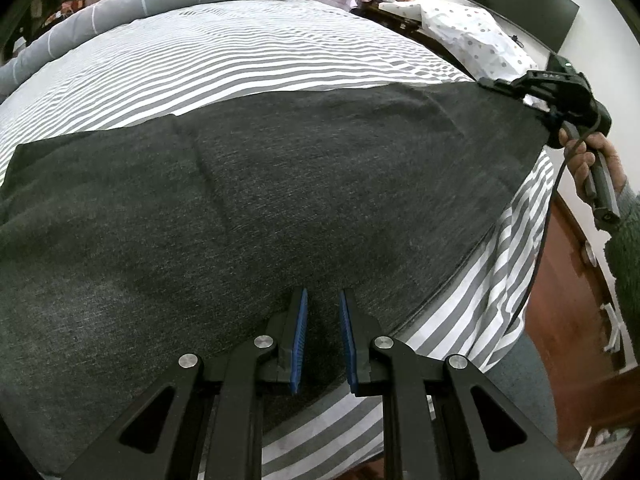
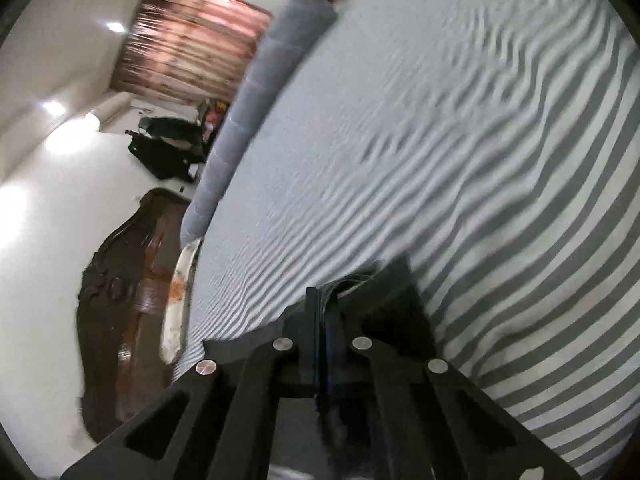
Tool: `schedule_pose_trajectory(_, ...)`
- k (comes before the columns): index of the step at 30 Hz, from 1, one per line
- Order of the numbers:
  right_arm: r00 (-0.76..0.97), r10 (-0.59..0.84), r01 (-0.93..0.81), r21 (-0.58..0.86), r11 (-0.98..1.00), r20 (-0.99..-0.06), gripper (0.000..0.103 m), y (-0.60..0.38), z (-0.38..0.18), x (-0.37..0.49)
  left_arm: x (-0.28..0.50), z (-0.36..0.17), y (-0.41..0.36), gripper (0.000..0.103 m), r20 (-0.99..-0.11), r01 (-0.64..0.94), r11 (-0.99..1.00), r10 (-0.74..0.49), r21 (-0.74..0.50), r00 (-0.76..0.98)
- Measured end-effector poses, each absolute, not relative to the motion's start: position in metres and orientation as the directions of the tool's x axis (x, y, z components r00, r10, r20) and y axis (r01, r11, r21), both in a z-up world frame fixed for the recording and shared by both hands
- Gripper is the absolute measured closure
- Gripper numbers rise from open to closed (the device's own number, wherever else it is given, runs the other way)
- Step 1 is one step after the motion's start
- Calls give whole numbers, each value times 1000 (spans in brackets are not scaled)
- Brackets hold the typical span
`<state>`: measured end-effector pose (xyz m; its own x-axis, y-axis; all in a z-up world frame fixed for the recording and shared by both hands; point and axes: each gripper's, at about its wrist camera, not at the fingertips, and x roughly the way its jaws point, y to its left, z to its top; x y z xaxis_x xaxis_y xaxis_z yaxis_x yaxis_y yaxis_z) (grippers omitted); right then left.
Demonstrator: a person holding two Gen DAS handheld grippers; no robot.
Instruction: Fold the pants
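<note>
On the bed (image 1: 280, 40), seen from the left wrist view, the pants (image 1: 260, 200) lie flat across the striped cover, long axis running side to side in the picture. The left claw (image 1: 323, 340) hangs over the near edge of the cloth with its blue pads (image 1: 300, 332) a narrow gap apart. Whether fabric is pinched between them cannot be told; the cloth shows through the gap rather than bunched in it. At the far right, a hand (image 1: 588, 156) holds the right claw (image 1: 496, 83) at the far right corner of the pants, where the cloth meets the bed edge.

From the right wrist view, blurred, the right claw (image 2: 324, 300) is pressed together on a dark corner of the pants (image 2: 400, 292), with fabric bunched at the tips. Beyond it lies bare striped bed (image 2: 440, 120), with a grey bolster (image 2: 248, 100) along the far side.

Judged from this, the step in hand is gripping the right end for a fold. The rest of the pants runs off to the left of that claw, so the fold would carry the corner along the long axis, toward the far left end. The right hand is the nearer to that corner; the left claw stands well apart from it, near mid-length.
</note>
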<state>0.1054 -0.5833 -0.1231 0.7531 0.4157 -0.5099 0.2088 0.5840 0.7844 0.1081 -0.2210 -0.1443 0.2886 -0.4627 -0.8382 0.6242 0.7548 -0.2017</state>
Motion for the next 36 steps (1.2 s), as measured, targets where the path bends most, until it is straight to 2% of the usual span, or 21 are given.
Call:
schedule_pose_trajectory(2,743,341,265,722,639,-576,99,-588,-122,102,108,-145,-221,86,-837,623,755,-464,-202,291)
schedule_pose_trajectory(7,660,287,379,638,670,-694,97,-595,-142,95,106,-145,-221,85,-834,625,755,-465,-199,296)
schedule_pose_trajectory(10,706,210,363,600,713,-676,97,-585,-119,91,106,-145,-221,85,-834,626,754,-467,-200,295)
schedule_pose_trajectory(14,690,237,287,559,778,-684,94,-552,-96,116,106,-144,-218,85,-832,621,756,-470,-207,294)
schedule_pose_trajectory(20,568,254,333,500,799,-783,90,-521,-125,150,108,-145,-213,85,-830,602,761,-484,-241,279)
schedule_pose_trajectory(26,553,252,435,533,726,-794,94,-546,-147,105,106,-145,-207,85,-822,594,758,-502,-270,268)
schedule_pose_trajectory(29,564,215,441,512,737,-797,84,-550,-135,78,103,-144,-203,85,-827,594,759,-497,-267,263)
schedule_pose_trajectory(33,622,252,451,603,658,-741,63,-555,-127,29,99,-135,-192,85,-819,564,776,-501,-282,281)
schedule_pose_trajectory(36,642,285,465,658,593,-711,63,-555,-139,3,93,-129,-186,72,-815,562,783,-495,-267,301)
